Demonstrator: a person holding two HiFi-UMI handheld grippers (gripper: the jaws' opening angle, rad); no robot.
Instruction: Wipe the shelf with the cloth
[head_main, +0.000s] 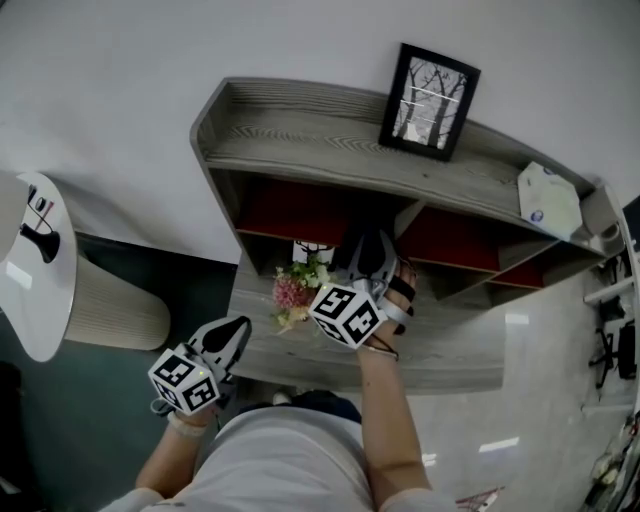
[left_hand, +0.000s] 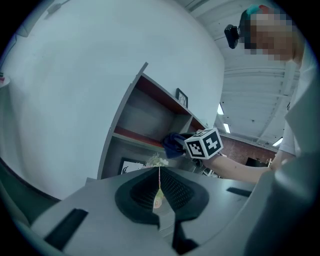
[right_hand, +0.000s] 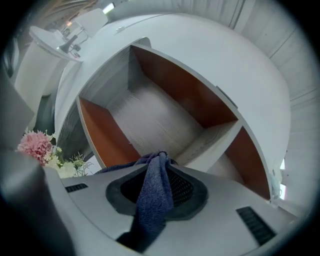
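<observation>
The wiping looks to be in its working stage rather than finished, though nothing here shows which boards have already been covered: the grey wooden shelf (head_main: 300, 130) shows no visible streaks or dust either way. The right tool (head_main: 372, 262) is at the mouth of a middle compartment (right_hand: 155, 115) with a grey floor and rust-brown walls. Its jaws are pinched nearly together on the dark blue cloth (right_hand: 155, 195), which bunches at the tips and drapes back over the tool's body. From the right gripper view the cloth seems to hang just short of the compartment floor, and I cannot tell whether any part of it touches the wood. The left tool (left_hand: 159, 175) sits low and off to the left, clear of the shelf, with its jaws together and nothing between them. A small bunch of flowers (head_main: 295, 288) stands on the lower ledge (head_main: 300, 355) just beside the right tool, and a picture frame (head_main: 430, 100) stands on the top board. Judging by this, the compartment floors, the ledge around the flowers and the top board may all remain to be wiped.
</observation>
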